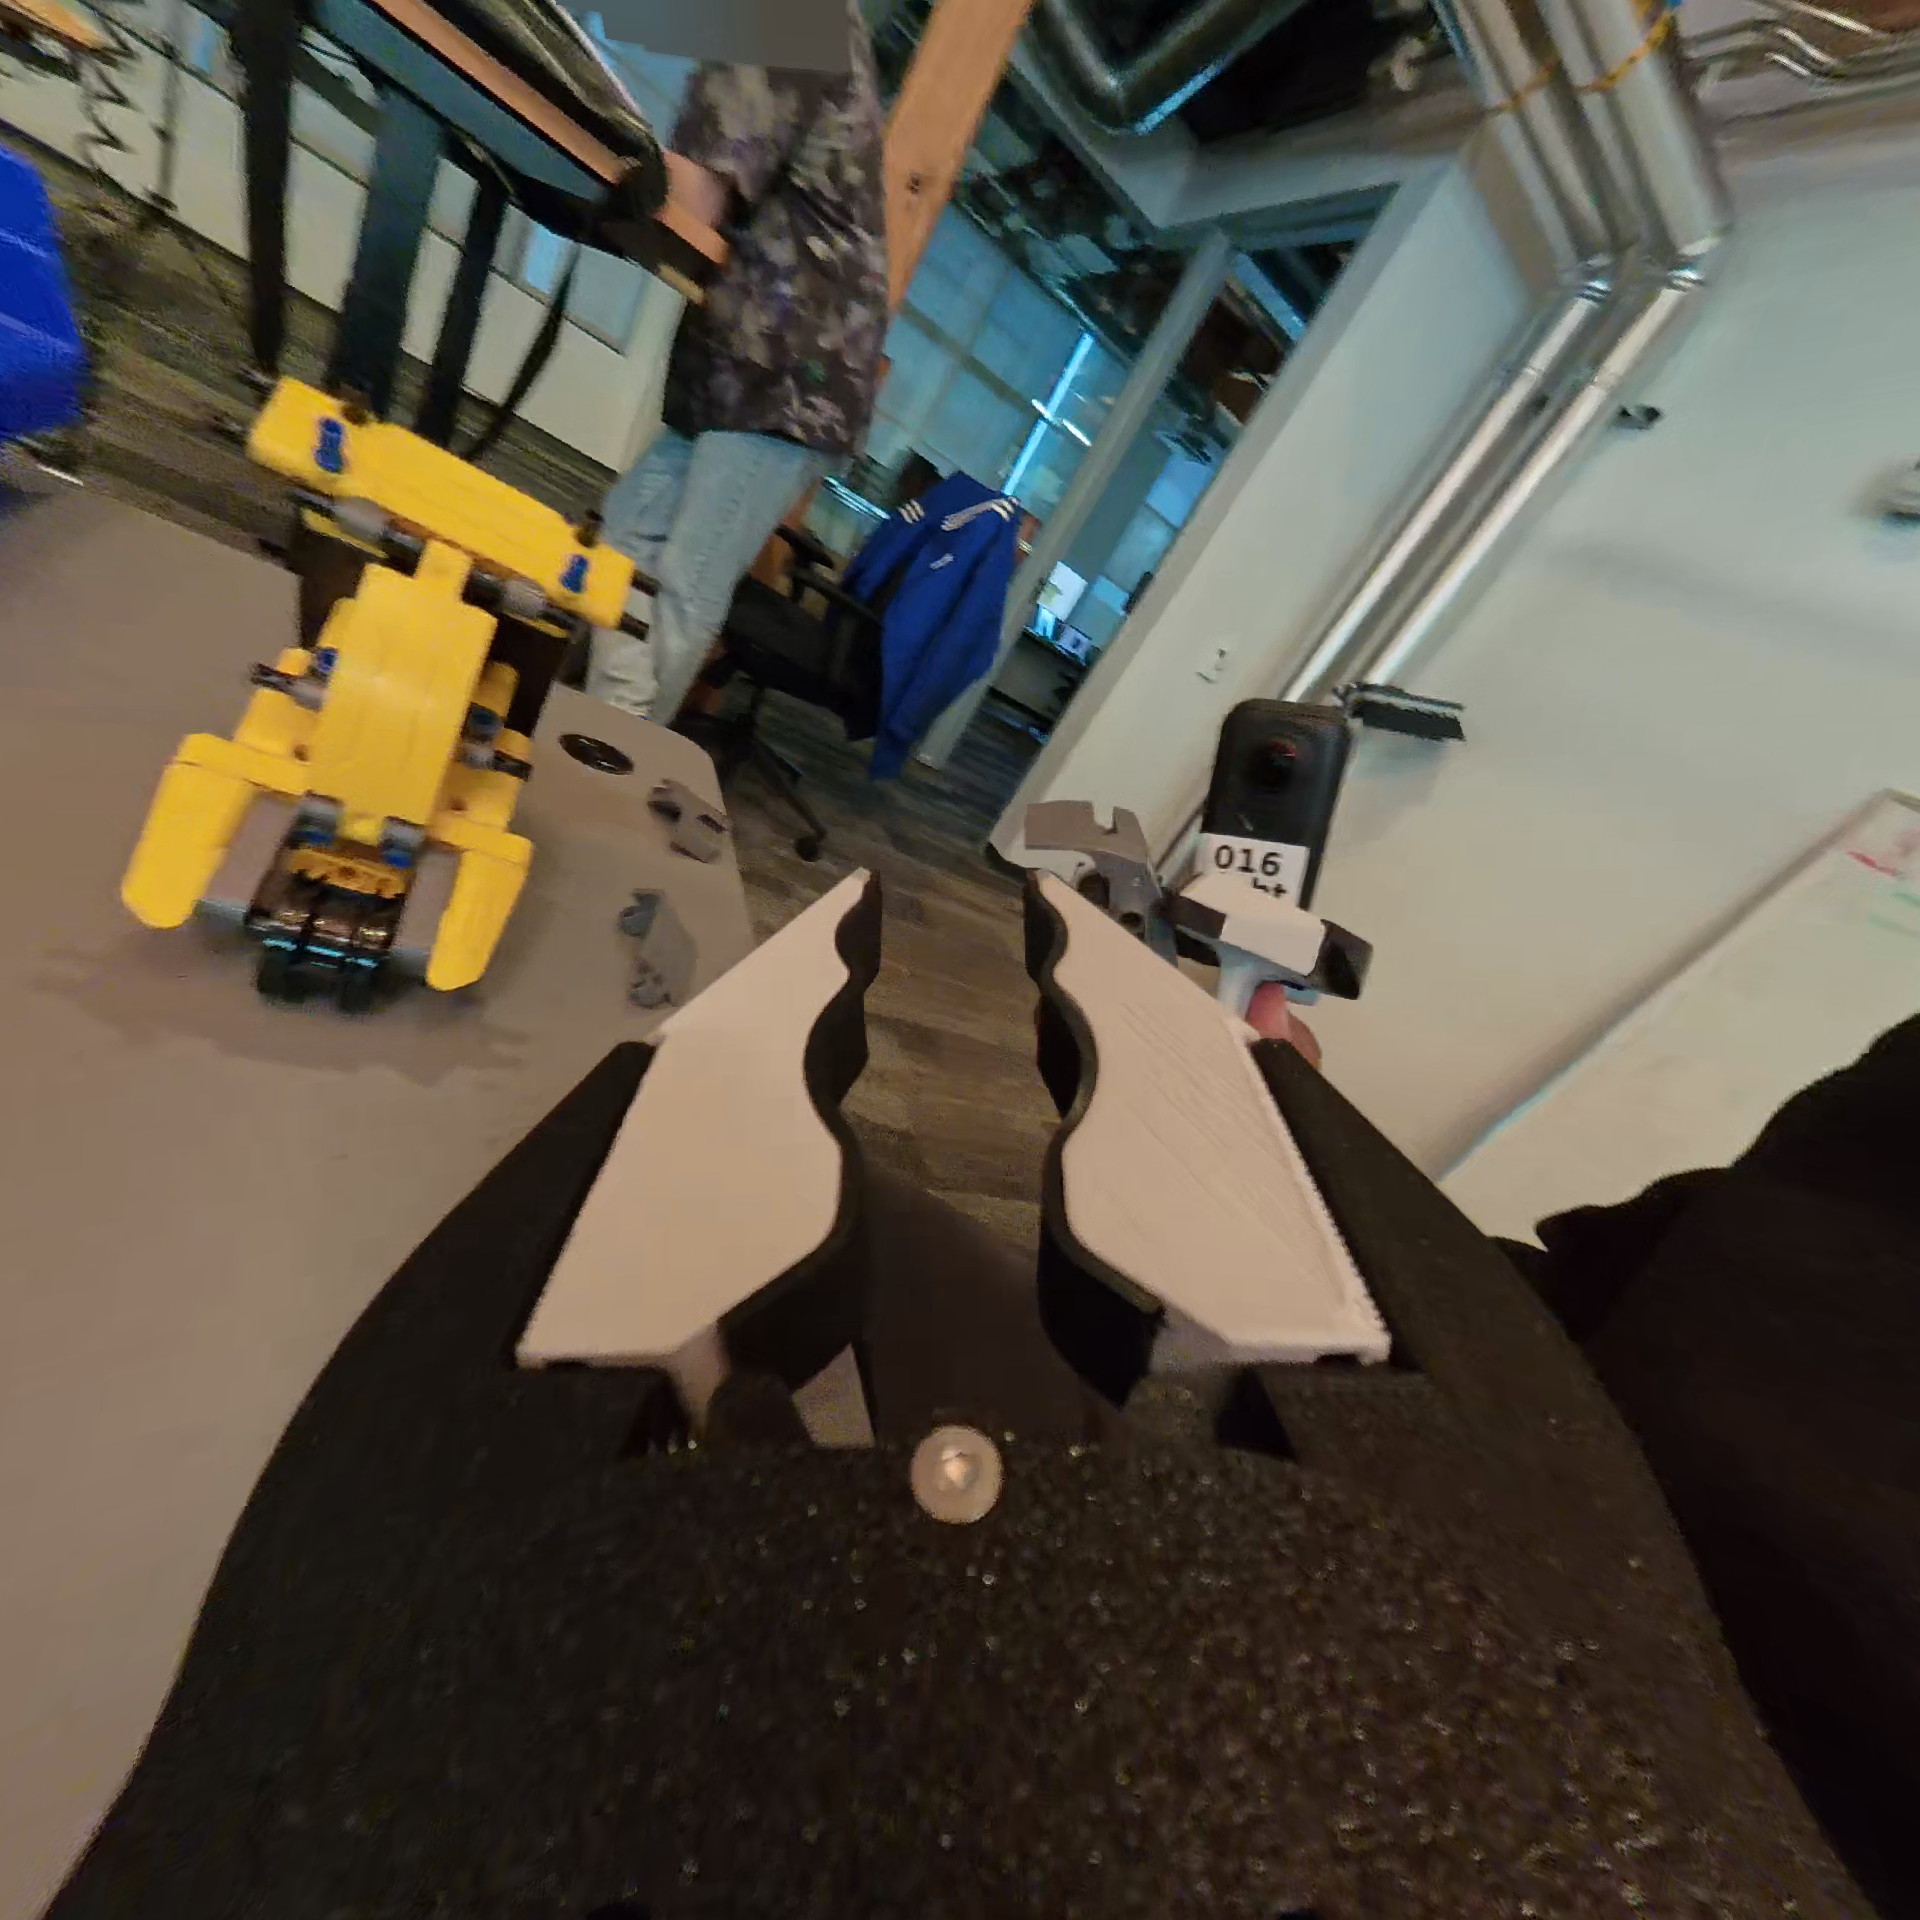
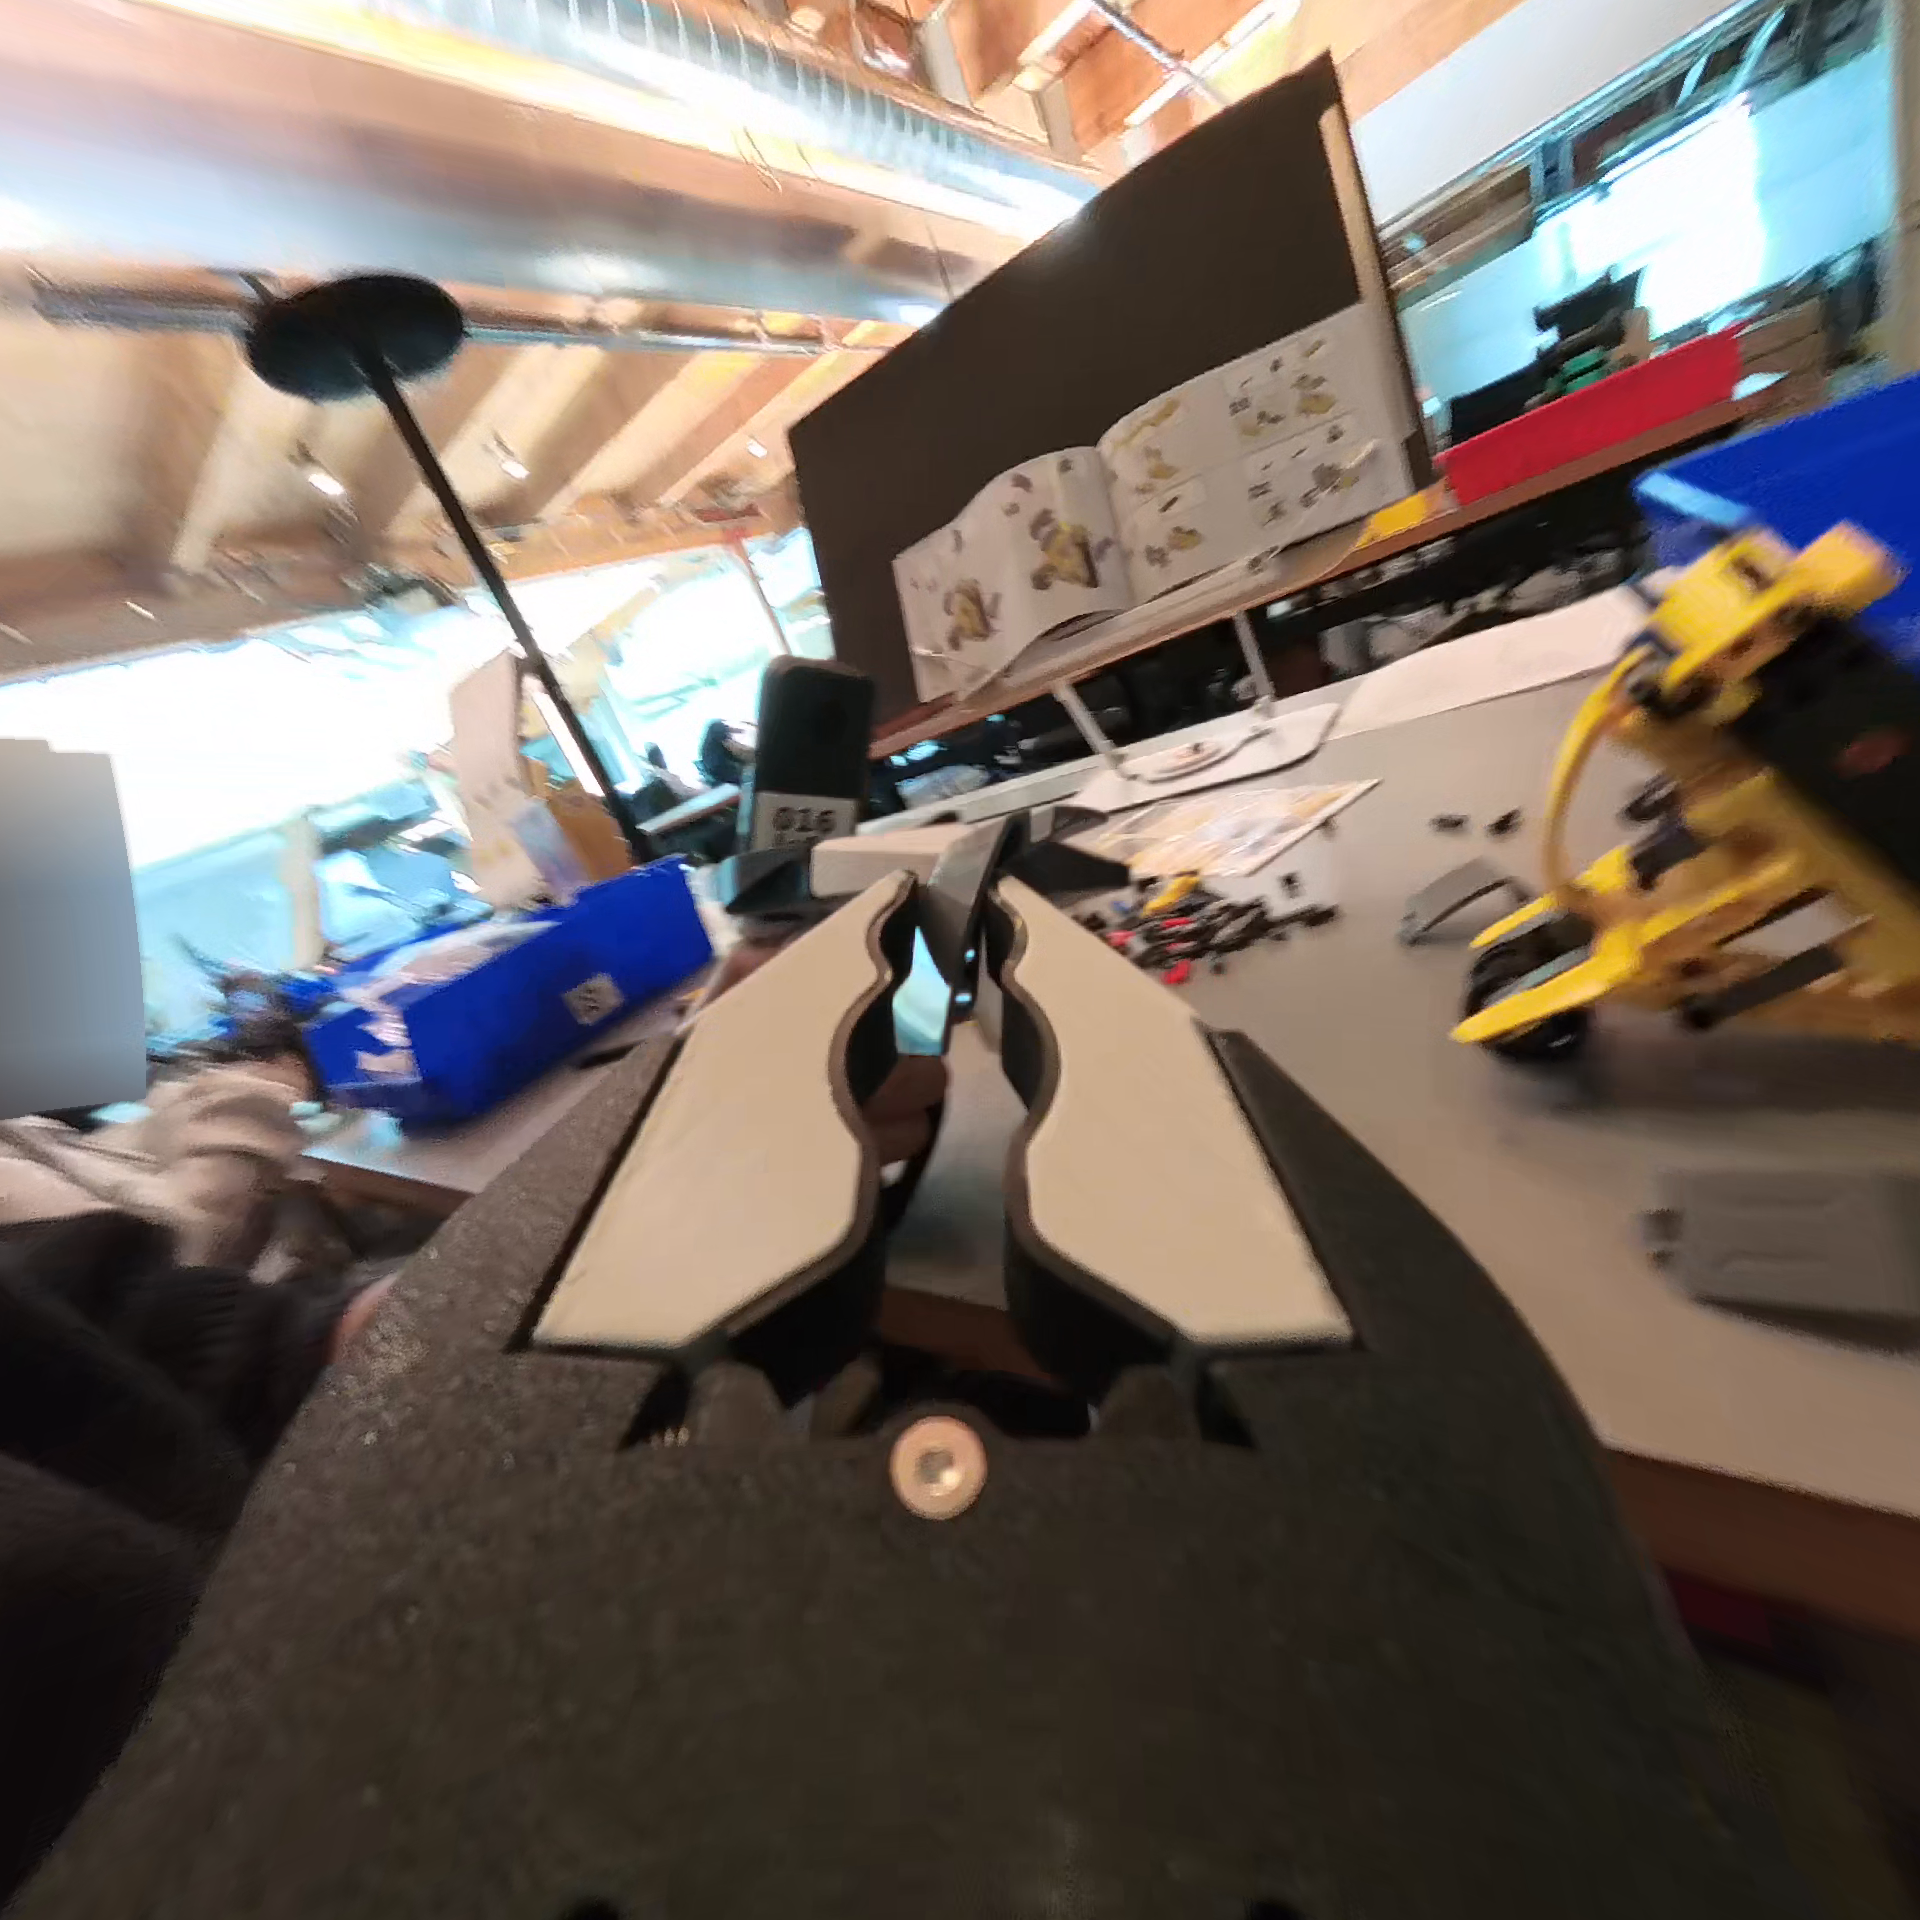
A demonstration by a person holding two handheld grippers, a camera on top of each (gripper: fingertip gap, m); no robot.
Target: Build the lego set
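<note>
My left gripper point(image 1: 951, 899) is open and empty, held in the air past the right edge of the grey table point(image 1: 208, 1143). A yellow brick-built vehicle point(image 1: 364, 717) stands on the table to its left, with two small grey pieces point(image 1: 660, 951) close by. My right gripper point(image 2: 956, 894) is shut on a flat dark grey brick panel point(image 2: 935, 977) that sticks out past its tips. In the left wrist view the right gripper point(image 1: 1143, 899) shows at the right, with the grey panel point(image 1: 1081, 831) in it. The yellow vehicle point(image 2: 1714, 831) is blurred at the right of the right wrist view.
A heap of small loose pieces point(image 2: 1195, 920), a curved grey piece point(image 2: 1455, 904) and a grey block point(image 2: 1797, 1236) lie on the table. An open instruction booklet point(image 2: 1143, 520) stands on a rack behind. Blue bins point(image 2: 499, 987) flank the table. A person point(image 1: 748, 364) stands beyond it, next to a chair with a blue jacket point(image 1: 935, 613).
</note>
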